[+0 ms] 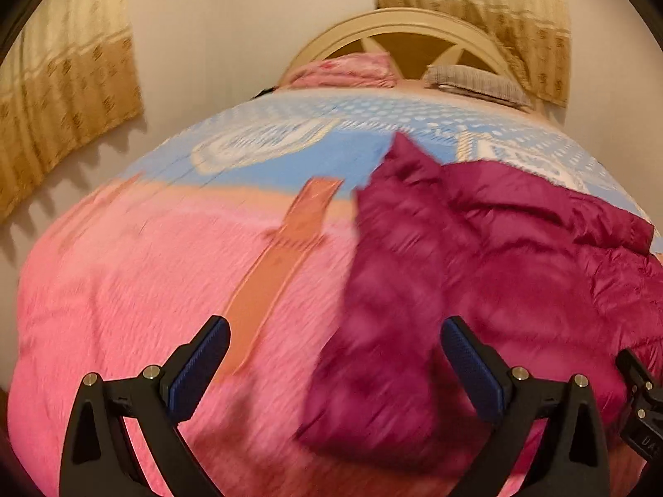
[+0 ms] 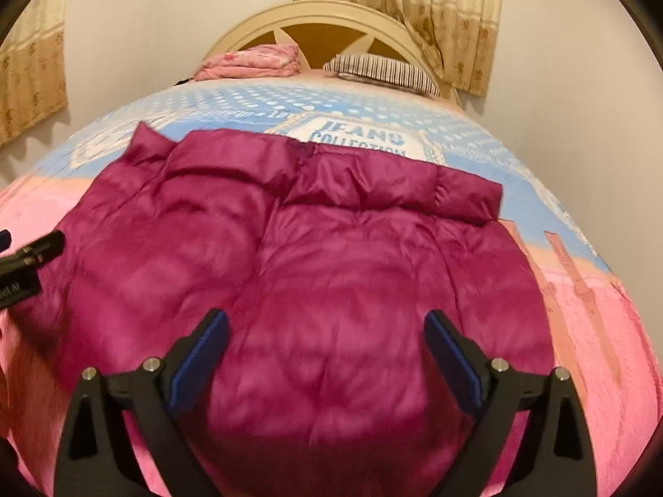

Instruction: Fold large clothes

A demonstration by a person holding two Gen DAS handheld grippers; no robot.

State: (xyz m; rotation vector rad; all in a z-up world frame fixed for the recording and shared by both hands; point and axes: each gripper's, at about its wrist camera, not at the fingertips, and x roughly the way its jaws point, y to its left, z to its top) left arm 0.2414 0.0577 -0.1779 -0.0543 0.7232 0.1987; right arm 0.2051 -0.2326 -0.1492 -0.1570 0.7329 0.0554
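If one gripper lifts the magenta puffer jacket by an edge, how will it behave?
The magenta puffer jacket would probably drape and sag, since it lies soft and creased on the blanket. Its quilted puffiness suggests it is light for its bulk. The shiny shell may slip between the pads.

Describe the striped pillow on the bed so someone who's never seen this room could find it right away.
Start at the arched cream headboard at the far end of the bed. At its foot lie two soft things side by side: the striped pillow is the one on the right, near the curtain. Its thin dark and pale stripes set it apart from the folded pink bedding to its left.
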